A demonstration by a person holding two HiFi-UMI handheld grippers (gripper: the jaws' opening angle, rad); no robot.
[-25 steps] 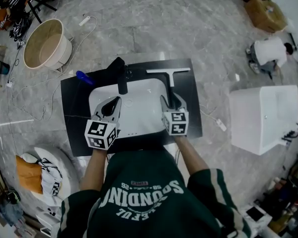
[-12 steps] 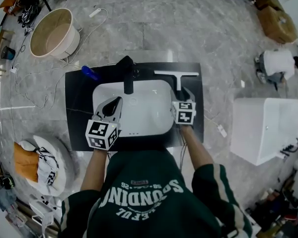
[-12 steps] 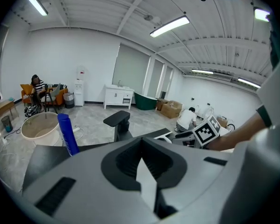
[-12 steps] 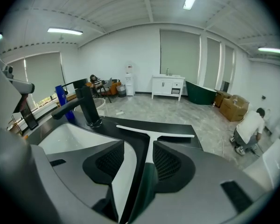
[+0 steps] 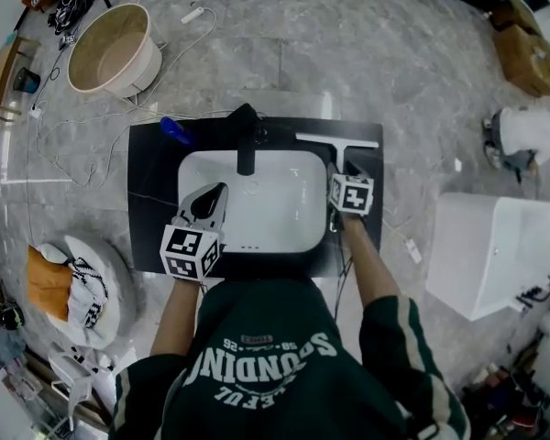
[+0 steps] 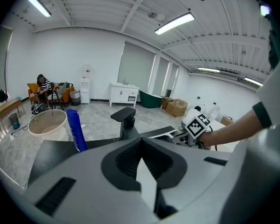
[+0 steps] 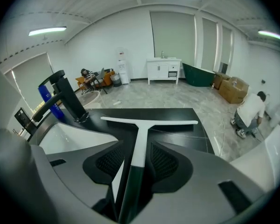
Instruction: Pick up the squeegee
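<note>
The squeegee (image 5: 337, 141) lies on the black counter (image 5: 149, 200), right of the basin, its white blade across the back and its handle pointing toward me. In the right gripper view the white-and-dark handle (image 7: 138, 146) runs straight between the jaws, with a gap on each side. My right gripper (image 5: 341, 166) is open around that handle, just behind the blade (image 7: 149, 121). My left gripper (image 5: 217, 192) hovers over the front left of the white sink (image 5: 295, 165), shut with nothing in it; in its own view the left gripper's (image 6: 141, 143) fingertips meet.
A black faucet (image 5: 247, 142) stands at the sink's back edge, with a blue bottle (image 5: 177, 130) to its left. On the floor are a beige round tub (image 5: 113, 53), loose cables (image 5: 69, 154) and a white tub (image 5: 490, 250) to the right.
My right gripper has moved forward along the counter's right side, and the squeegee handle now sits between its jaws. The left gripper has stayed over the sink.
</note>
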